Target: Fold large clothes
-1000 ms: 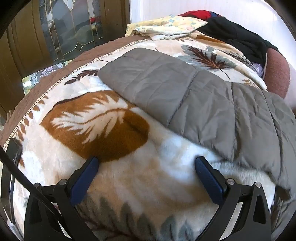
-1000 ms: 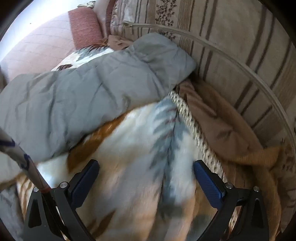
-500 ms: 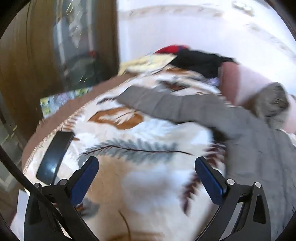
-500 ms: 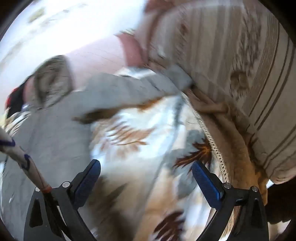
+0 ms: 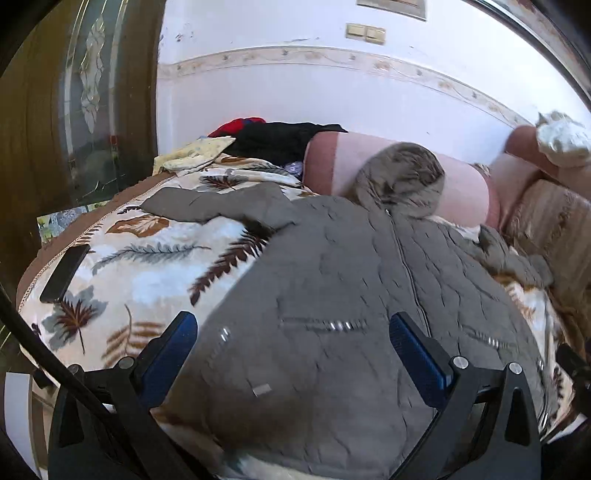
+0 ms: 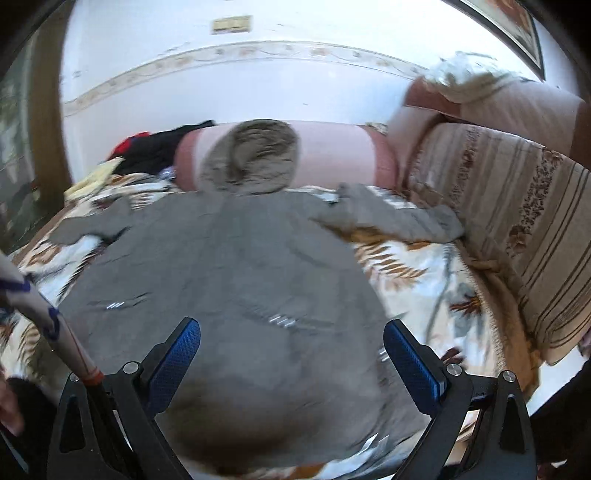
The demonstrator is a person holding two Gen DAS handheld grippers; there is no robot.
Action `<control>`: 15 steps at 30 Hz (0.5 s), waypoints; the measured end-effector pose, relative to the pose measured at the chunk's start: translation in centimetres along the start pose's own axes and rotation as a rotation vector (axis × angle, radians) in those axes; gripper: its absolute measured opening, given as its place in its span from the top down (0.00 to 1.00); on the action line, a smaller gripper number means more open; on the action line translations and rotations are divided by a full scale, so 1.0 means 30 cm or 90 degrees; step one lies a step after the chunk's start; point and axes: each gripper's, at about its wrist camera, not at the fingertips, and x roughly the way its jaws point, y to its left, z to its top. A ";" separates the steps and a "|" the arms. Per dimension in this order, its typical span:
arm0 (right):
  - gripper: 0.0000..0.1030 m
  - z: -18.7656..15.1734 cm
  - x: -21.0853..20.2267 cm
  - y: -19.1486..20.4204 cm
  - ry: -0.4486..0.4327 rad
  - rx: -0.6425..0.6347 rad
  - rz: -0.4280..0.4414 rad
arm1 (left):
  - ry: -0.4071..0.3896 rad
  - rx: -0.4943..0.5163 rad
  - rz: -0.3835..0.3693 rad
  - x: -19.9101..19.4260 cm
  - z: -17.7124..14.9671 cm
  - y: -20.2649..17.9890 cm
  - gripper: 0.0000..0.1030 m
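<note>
Leaf-print bed (image 5: 147, 266) carries our grey hooded coat (image 5: 332, 288) spread flat; above the coat, left gripper (image 5: 295, 354) and right gripper (image 6: 291, 354) gape wide, holding nothing

No readable text in either view.

No letters, numbers, brand marks or signs can be made out on anything. The grey jacket (image 5: 332, 295) carries a small pale tag (image 5: 261, 388) near its hem, but the tag reads as blank at this sharpness; the wall plate (image 6: 231, 24) likewise shows no legible marking.
</note>
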 end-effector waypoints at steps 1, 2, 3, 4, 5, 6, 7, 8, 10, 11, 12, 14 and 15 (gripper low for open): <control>0.01 -0.021 -0.009 0.030 -0.002 -0.011 0.004 | 0.003 0.009 0.000 -0.003 -0.011 -0.011 0.00; 0.02 -0.037 -0.007 0.057 0.000 -0.022 0.007 | 0.008 0.018 -0.003 -0.004 -0.022 -0.022 0.00; 0.02 -0.056 -0.002 0.090 0.008 -0.040 0.016 | 0.015 0.021 0.000 0.005 -0.020 -0.027 0.00; 0.02 -0.067 0.002 0.106 0.014 -0.053 0.018 | 0.020 0.020 0.004 0.012 -0.019 -0.027 0.00; 0.02 -0.079 0.010 0.125 0.020 -0.067 0.016 | 0.023 0.017 -0.001 0.007 -0.022 -0.019 0.00; 0.02 -0.089 0.011 0.122 0.025 -0.072 0.020 | 0.028 0.015 -0.010 0.005 -0.027 -0.021 0.00; 0.02 -0.096 0.011 0.118 0.028 -0.071 0.026 | 0.030 0.016 -0.010 0.010 -0.026 -0.021 0.00; 0.02 -0.099 0.014 0.119 0.030 -0.065 0.032 | 0.029 0.020 -0.007 0.008 -0.029 -0.026 0.00; 0.02 -0.106 0.016 0.132 0.028 -0.065 0.036 | 0.027 0.030 -0.011 0.001 -0.035 -0.029 0.00; 0.02 -0.117 0.008 0.126 0.024 -0.070 0.037 | 0.028 0.033 -0.012 0.000 -0.037 -0.032 0.00; 0.02 -0.113 0.009 0.136 0.022 -0.072 0.035 | 0.029 0.035 -0.014 -0.001 -0.038 -0.034 0.00; 0.02 -0.117 0.001 0.131 0.018 -0.078 0.037 | 0.034 0.037 -0.022 -0.003 -0.034 -0.036 0.00; 0.02 -0.114 0.001 0.136 0.016 -0.080 0.034 | 0.036 0.039 -0.023 -0.002 -0.034 -0.040 0.00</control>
